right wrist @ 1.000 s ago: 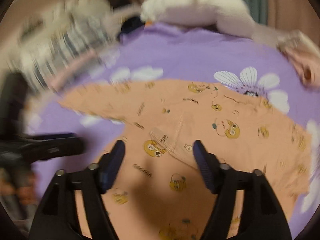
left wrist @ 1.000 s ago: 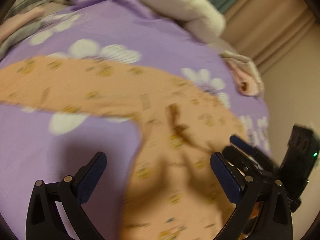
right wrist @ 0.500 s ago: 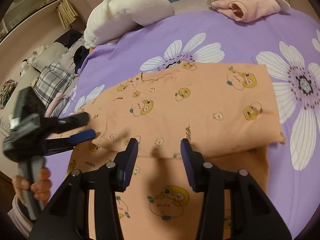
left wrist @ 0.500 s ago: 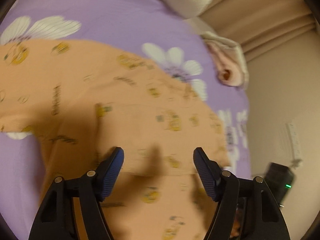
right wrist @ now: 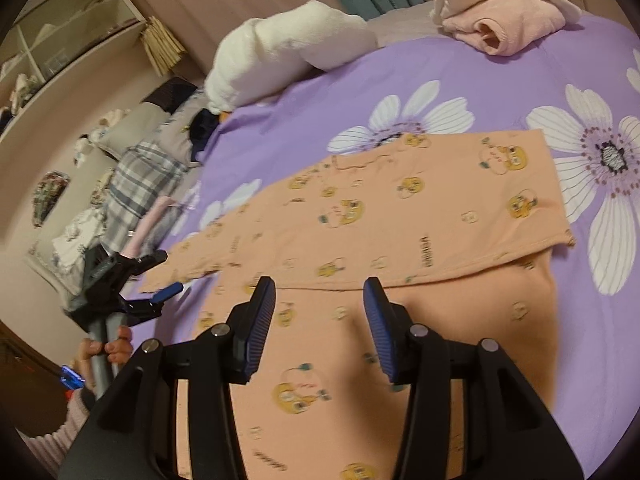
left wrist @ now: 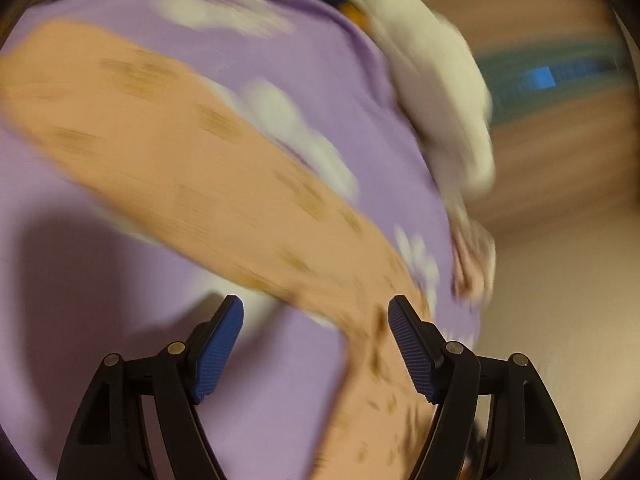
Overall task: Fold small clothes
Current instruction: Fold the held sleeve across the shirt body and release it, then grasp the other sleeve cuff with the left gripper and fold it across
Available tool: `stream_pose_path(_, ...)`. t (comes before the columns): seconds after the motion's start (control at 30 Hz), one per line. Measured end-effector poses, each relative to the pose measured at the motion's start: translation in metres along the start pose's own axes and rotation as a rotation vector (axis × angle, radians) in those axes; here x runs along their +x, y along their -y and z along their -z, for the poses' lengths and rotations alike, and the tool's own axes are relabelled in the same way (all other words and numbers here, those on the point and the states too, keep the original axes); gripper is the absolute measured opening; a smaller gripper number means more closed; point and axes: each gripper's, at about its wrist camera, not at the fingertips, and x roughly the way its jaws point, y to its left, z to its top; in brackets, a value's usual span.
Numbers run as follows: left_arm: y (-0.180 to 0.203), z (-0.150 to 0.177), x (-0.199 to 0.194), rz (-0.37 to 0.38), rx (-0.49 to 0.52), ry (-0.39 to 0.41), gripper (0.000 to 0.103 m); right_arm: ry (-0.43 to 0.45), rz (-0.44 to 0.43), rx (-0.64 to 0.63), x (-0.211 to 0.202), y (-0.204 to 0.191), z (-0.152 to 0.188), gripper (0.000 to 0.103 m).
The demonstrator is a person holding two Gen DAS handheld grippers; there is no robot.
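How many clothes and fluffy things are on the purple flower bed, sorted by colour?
Orange: 1, the cartoon-print garment
Pink: 1, the folded pink garment
White: 1, the fluffy white bundle
Total: 3 on the purple sheet; the pile beside the bed is not counted.

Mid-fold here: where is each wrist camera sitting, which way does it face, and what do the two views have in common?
Left wrist: on the left claw, angled down over the purple bedspread and blurred orange garment; only its open blue-padded fingers show.
Right wrist: on the right claw, angled down over the garment's folded edge; its open fingers, the left claw and the gripping hand show.
Shared: garment, bedspread, white pillow, pink folded clothes.
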Motion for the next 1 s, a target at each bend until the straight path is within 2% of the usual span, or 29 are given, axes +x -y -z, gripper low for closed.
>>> stream_pose_path(0.2, -0.07, -0.035, -0.056, 0.033, -0.213, 0.208, 0.074, 0.005, -0.022, -0.014, -0.001, -0.017, 0.004, 0.047)
stream_pose_path(0.37, -0.09, -0.057, -0.063, 0.042, -0.268, 0.278, 0.074, 0.006, -0.022, -0.015, 0.004, -0.026, 0.004, 0.047)
stream_pose_path(0.57, -0.093, -0.089, -0.064, -0.023, -0.284, 0.342, 0.072, -0.012, -0.009, -0.011, 0.013, -0.031, 0.007, 0.047)
stream_pose_path(0.6, -0.095, -0.093, -0.064, -0.051, -0.284, 0.35, 0.059, -0.012, -0.005, -0.014, 0.014, -0.031, 0.007, 0.047)
stream_pose_path(0.63, -0.095, -0.096, -0.064, -0.08, -0.28, 0.347, 0.041, -0.014, -0.004, -0.013, 0.015, -0.031, 0.007, 0.047)
stream_pose_path(0.67, -0.094, -0.098, -0.061, -0.104, -0.27, 0.337, 0.031, -0.014, -0.003, -0.012, 0.014, -0.031, 0.007, 0.047)
stream_pose_path(0.7, -0.09, -0.099, -0.056, -0.143, -0.25, 0.314, 0.016, -0.014, -0.003, -0.012, 0.015, -0.031, 0.007, 0.047)
stream_pose_path(0.73, -0.088, -0.096, -0.057, -0.164, -0.227, 0.305, 0.009, -0.012, 0.001, -0.012, 0.014, -0.03, 0.007, 0.047)
stream_pose_path(0.83, -0.059, -0.088, -0.054, -0.227, -0.097, 0.291, 0.006, -0.004, 0.009, -0.003, 0.012, -0.025, 0.007, 0.047)
stream_pose_path(0.93, -0.009, -0.078, -0.046, -0.229, 0.053, 0.271, 0.005, 0.005, 0.009, 0.019, 0.009, -0.017, 0.008, 0.047)
stream_pose_path(1.0, 0.022, -0.07, -0.039, -0.196, 0.124, 0.251, 0.005, 0.01, 0.008, 0.028, 0.006, -0.013, 0.01, 0.047)
